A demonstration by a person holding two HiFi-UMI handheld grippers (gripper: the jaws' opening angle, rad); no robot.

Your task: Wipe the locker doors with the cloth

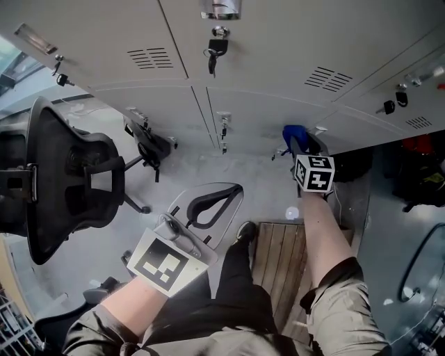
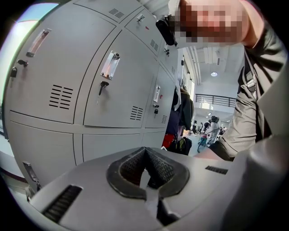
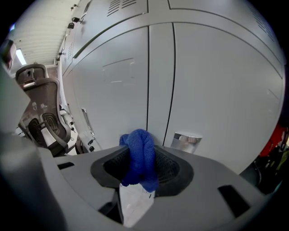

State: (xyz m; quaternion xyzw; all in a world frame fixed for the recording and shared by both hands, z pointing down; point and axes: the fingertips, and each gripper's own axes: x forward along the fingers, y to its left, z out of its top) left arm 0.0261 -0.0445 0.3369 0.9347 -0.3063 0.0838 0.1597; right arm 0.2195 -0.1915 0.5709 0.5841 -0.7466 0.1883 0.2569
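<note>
Now grips bunched blue cloth (image 3: pixel 140 158) in right gripper (image 1: pixel 306 149), aimed squarely at lower locker door (image 3: pixel 212 90) just ahead; holds left gripper (image 2: pixel 146 169) clenched, empty, farther back.

In the head view, the black mesh office chair (image 1: pixel 50 201) is cut off by the left edge, and the metal label holder (image 1: pixel 221 8) by the top edge. The right claw (image 1: pixel 300 141) is mostly hidden behind its marker cube (image 1: pixel 314 172); only a corner of the blue terry cloth (image 1: pixel 293 131) is seen. In the right gripper view, that cloth's lower end is buried between the jaws. Distant figures (image 2: pixel 210 127) in the left gripper view are too small to be told apart.
</note>
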